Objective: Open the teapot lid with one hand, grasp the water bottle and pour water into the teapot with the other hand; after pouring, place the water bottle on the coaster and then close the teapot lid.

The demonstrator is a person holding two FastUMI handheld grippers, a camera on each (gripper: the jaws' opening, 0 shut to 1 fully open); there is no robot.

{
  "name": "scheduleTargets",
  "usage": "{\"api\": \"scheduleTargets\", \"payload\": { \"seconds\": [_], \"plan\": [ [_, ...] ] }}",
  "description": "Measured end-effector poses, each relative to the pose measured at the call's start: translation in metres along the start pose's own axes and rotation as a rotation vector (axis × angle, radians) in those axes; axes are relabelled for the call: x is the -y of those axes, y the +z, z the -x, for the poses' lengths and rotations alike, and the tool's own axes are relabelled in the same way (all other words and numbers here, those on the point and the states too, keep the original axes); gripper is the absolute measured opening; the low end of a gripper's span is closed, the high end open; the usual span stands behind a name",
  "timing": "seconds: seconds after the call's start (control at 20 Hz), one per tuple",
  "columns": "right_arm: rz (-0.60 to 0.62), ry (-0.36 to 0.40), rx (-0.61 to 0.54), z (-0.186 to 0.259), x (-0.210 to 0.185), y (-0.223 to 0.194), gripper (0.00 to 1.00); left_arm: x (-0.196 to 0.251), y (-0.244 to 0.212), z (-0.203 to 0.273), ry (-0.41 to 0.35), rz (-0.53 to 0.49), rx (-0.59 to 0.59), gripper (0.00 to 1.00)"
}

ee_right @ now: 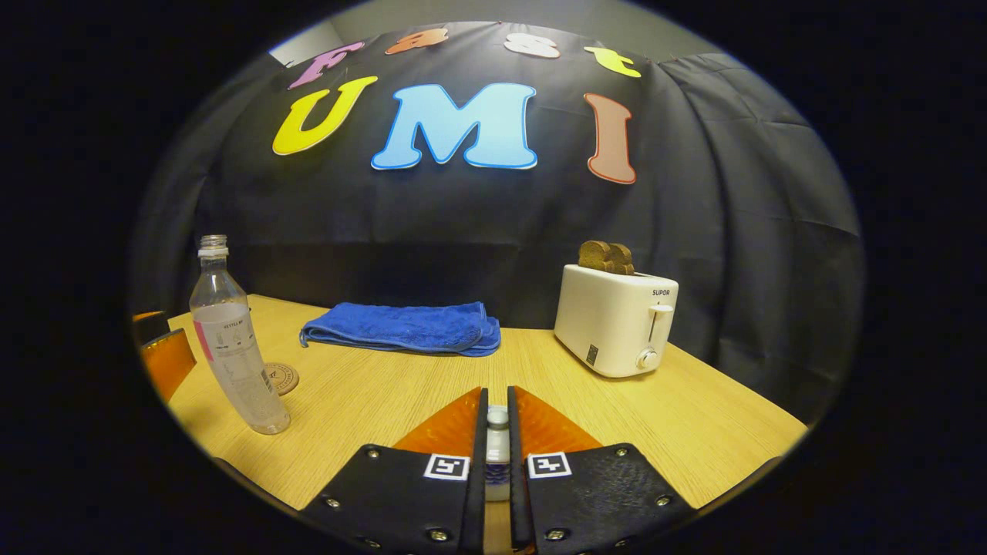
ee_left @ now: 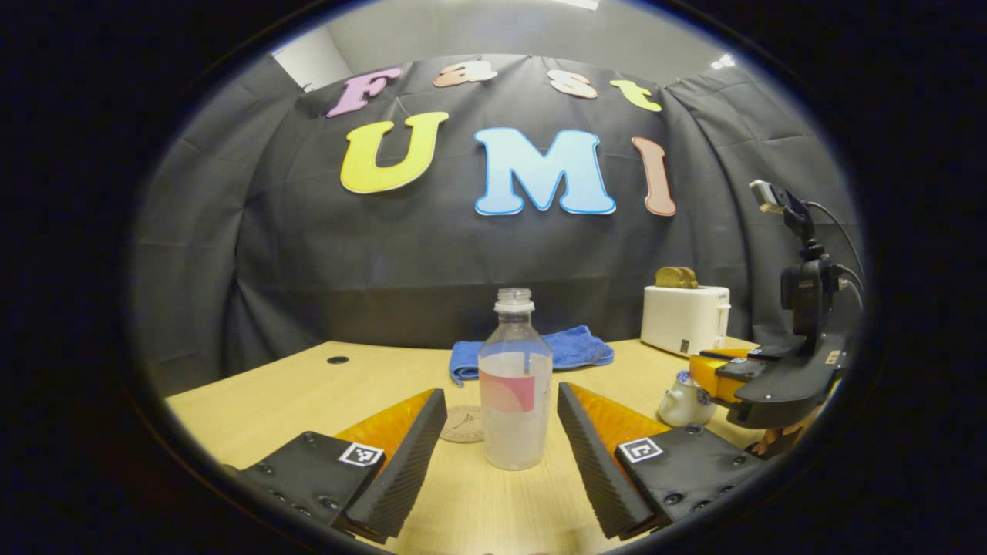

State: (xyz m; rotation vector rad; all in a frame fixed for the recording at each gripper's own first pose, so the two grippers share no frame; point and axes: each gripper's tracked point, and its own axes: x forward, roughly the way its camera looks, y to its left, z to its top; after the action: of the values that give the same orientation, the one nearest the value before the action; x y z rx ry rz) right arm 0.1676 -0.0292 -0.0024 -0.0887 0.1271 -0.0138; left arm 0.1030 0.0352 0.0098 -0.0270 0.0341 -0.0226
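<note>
Wide apart stand the jaws of the left gripper [ee_left: 501, 443], one finger on each side of the clear uncapped plastic water bottle [ee_left: 515, 385], with a gap between each finger and the bottle's wall. That bottle stands upright on the pale wooden table [ee_left: 308, 393], partly filled, with a pink-and-white label around its middle. Just behind it, on the left, lies a round brown coaster [ee_left: 463, 424], partly hidden by the bottle.

Nearly closed are the jaws of the right gripper [ee_right: 497, 443], with the small white knob of the teapot lid [ee_right: 497, 420] in the narrow slot between them; whether both fingers press on it I cannot tell. In the left gripper view the right gripper [ee_left: 740, 378] sits at the right edge, directly over the small white teapot with blue pattern [ee_left: 685, 401], which rests on the table.

At the back of the table a folded blue towel [ee_right: 405, 327] lies flat, and to its right stands a white toaster [ee_right: 617, 320] with brown bread slices [ee_right: 607, 257] sticking up from its slots. In the right gripper view the bottle stands at the left, close to the coaster.
</note>
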Motion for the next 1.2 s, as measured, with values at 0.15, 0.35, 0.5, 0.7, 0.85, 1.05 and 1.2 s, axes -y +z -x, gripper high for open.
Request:
{"api": "scheduleTargets", "payload": {
  "seconds": [0.15, 0.35, 0.5, 0.7, 0.85, 1.05, 1.2],
  "plan": [
    [-0.014, 0.018, 0.034, 0.006, -0.001, 0.011, 0.13, 0.002, -0.008, -0.007, -0.005, 0.007, -0.013, 1.00],
    [-0.012, 0.022, 0.071, 0.016, 0.000, 0.025, 0.13, 0.000, -0.003, -0.009, 0.001, 0.002, -0.002, 1.00],
    [-0.028, 0.042, 0.072, 0.031, 0.000, 0.027, 0.13, 0.000, -0.009, -0.016, -0.001, 0.030, -0.020, 1.00],
    [0.003, 0.066, 0.105, 0.051, -0.006, 0.031, 0.13, -0.002, -0.015, -0.028, 0.001, 0.085, -0.051, 1.00],
    [0.024, 0.082, 0.129, 0.056, -0.012, 0.035, 0.13, 0.002, -0.010, -0.037, -0.010, 0.073, -0.049, 1.00],
    [0.039, 0.100, 0.137, 0.056, -0.019, 0.036, 0.13, 0.008, -0.008, -0.050, -0.015, 0.037, -0.042, 0.99],
    [0.032, 0.099, 0.140, 0.057, -0.016, 0.035, 0.13, 0.007, -0.010, -0.058, -0.001, 0.027, -0.042, 0.99]
  ]
}}
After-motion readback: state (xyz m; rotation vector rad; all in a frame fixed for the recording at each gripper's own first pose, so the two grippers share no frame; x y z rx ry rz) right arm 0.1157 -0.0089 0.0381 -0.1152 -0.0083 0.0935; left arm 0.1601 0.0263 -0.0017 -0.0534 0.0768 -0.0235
